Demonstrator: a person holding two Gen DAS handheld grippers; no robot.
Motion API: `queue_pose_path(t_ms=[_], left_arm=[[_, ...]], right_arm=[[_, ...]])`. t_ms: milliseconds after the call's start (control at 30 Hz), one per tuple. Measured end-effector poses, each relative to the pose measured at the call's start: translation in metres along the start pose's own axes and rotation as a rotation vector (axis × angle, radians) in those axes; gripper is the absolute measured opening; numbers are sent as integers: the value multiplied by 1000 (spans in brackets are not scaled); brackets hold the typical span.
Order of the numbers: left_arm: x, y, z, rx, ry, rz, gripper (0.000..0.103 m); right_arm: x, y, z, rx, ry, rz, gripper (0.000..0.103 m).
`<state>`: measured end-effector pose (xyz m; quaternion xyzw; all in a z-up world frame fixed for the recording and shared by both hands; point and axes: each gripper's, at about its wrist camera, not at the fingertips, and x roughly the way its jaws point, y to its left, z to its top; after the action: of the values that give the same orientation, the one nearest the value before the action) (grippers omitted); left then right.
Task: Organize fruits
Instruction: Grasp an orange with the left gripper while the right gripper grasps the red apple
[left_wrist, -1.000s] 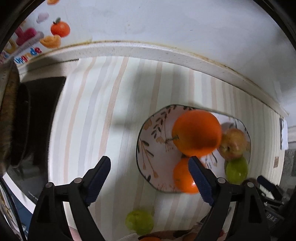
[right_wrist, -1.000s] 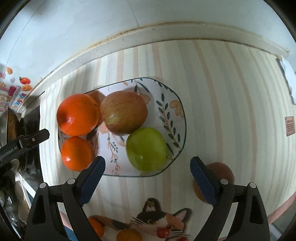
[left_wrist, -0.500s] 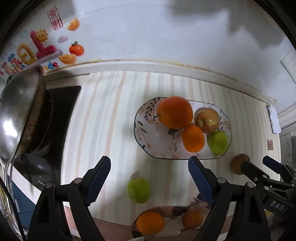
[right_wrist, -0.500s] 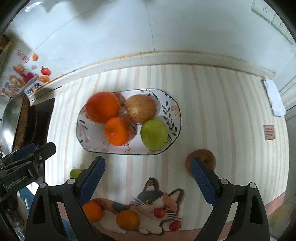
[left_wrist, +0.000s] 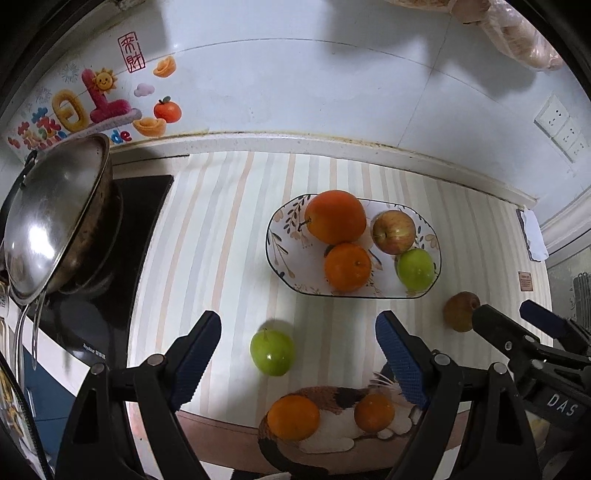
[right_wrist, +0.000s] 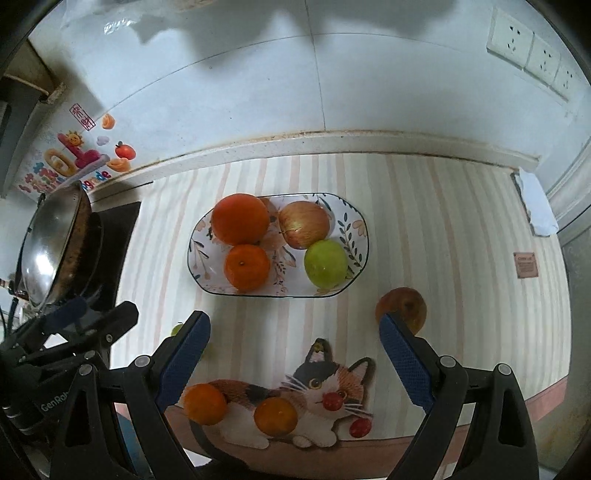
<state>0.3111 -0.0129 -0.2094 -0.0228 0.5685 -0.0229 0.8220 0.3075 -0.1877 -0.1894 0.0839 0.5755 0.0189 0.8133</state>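
At the far left, well off from both tongs, a wok sits on a black hob whose front edge carries small print too blurred to read. The left tongs stand wide and hold nothing; the loose green apple lies on the desk right between their tips, so the sound move is probably to drop straight down, centre the apple between the pads and close gently, since round fruit rolls off a skewed pinch. Ahead of both tongs, the plate holds a big orange, a small orange, a red apple and a green apple; free room looks to be at its left end. Two oranges rest just below the tips on the cat picture. The right tongs are also wide and empty, with a brown fruit touching or just behind the right tip. Readable writing: "DAS" on the right tongs' body in the left view, "GenRob" on the left tongs' body in the right view, and "de" on the wall sticker.
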Motion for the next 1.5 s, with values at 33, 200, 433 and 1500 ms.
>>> queue_pose_path(t_ms=[33, 200, 433, 1500], left_arm=[[2, 0, 0, -2, 5, -1, 86], [36, 4, -2, -22, 91, 1, 86], [96, 2, -4, -76, 224, -8, 86], [162, 0, -126, 19, 513, -33, 64]], right_arm=[[1, -2, 0, 9, 4, 5, 95], [18, -32, 2, 98, 30, 4, 95], [83, -105, 7, 267, 138, -30, 95], [168, -60, -82, 19, 337, 4, 72]])
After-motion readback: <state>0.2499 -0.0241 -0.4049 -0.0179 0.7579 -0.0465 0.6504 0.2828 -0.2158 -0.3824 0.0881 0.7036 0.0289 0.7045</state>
